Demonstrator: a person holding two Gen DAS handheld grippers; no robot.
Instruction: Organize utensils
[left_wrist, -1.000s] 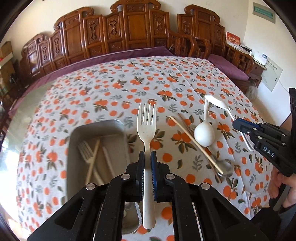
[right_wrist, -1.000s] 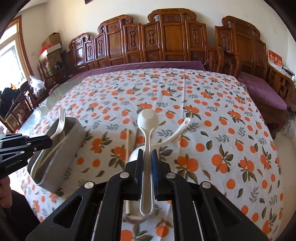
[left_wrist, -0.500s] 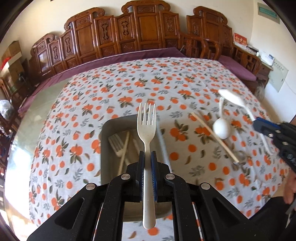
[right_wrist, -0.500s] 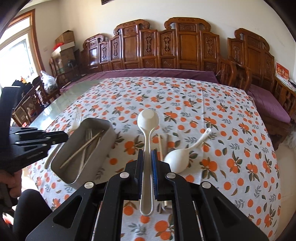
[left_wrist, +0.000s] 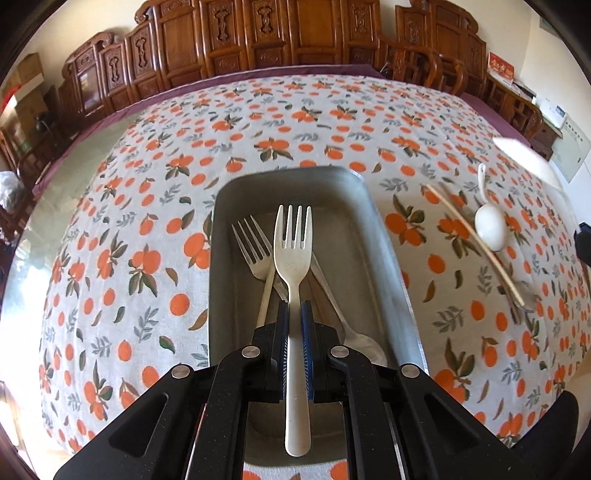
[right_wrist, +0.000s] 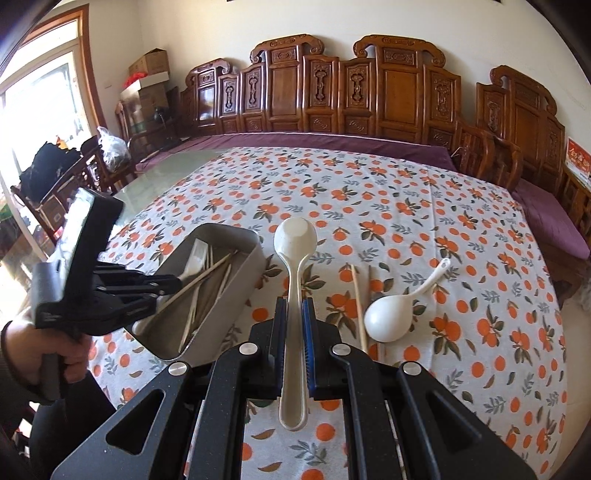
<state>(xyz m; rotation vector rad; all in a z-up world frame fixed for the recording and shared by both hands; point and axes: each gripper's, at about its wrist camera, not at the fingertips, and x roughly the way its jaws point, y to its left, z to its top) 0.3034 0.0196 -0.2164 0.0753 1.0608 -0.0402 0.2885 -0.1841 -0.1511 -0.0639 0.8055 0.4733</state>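
A cream plastic fork hangs tines-forward over the open metal tray, its handle clamped between the closed jaws of the left gripper, which points steeply down into the tray's near half. Below it in the tray lie a metal fork, a metal spoon and thin wooden chopsticks. Beside the tray, the right gripper is shut on the handle of a cream spoon, bowl forward, held above the orange-print tablecloth just off the tray's right-hand edge. Further toward the table's right edge, a white ceramic soup spoon lies on the cloth next to a loose pair of chopsticks, which are yet to be put away. Carved wooden chairs line the far edge of the table, and a person's hand grips the left tool's handle at the near left corner. The step in hand appears to be the placing of the fork: the next move calls for lowering it a little more so it lies lengthwise among the other utensils, then parting the jaws to free it, with the spoon likely to follow.
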